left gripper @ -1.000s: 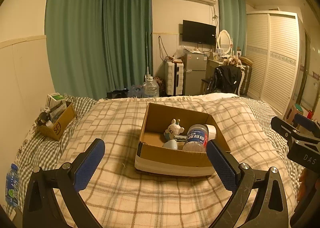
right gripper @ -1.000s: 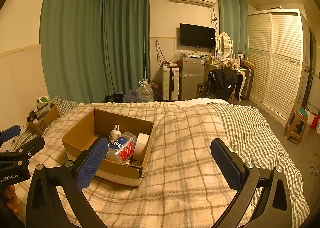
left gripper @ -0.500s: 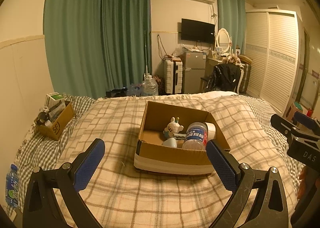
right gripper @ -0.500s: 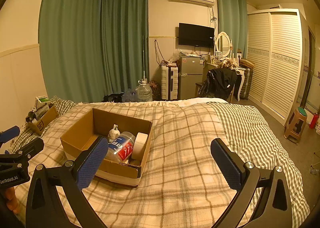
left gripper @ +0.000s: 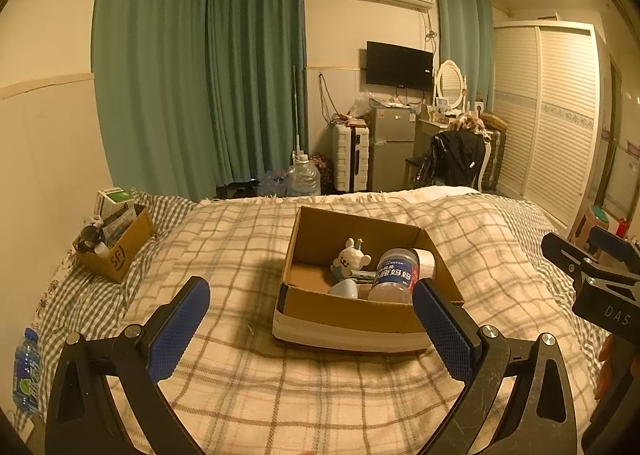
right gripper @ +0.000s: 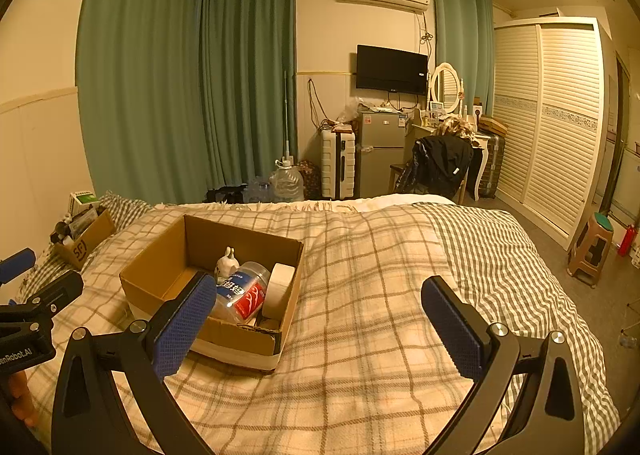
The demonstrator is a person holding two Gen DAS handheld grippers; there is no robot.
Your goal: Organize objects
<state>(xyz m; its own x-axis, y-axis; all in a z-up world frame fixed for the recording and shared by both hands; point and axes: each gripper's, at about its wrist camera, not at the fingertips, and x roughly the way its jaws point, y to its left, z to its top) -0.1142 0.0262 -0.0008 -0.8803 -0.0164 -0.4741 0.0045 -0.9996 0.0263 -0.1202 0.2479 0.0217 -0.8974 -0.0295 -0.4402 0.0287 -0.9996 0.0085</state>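
Observation:
An open cardboard box [left gripper: 352,315] sits on the plaid blanket, also in the right wrist view [right gripper: 152,279]. Inside it lie a clear plastic jar with a blue and red label [left gripper: 394,275] [right gripper: 240,291], a white bunny toy [left gripper: 350,259] [right gripper: 226,265], a white tape roll [right gripper: 278,289] and a pale blue egg-shaped thing [left gripper: 344,289]. My left gripper [left gripper: 310,319] is open and empty, just short of the box. My right gripper [right gripper: 320,319] is open and empty, over the blanket to the right of the box.
A smaller cardboard box [left gripper: 116,251] with several items sits at the bed's left edge by the wall. A water bottle [left gripper: 26,371] lies low on the left. Beyond the bed stand a suitcase [right gripper: 338,163], a small fridge, a chair and a wardrobe [right gripper: 548,123].
Both views have shifted very slightly; the box sits a little lower and closer in them. Both grippers stay open and empty.

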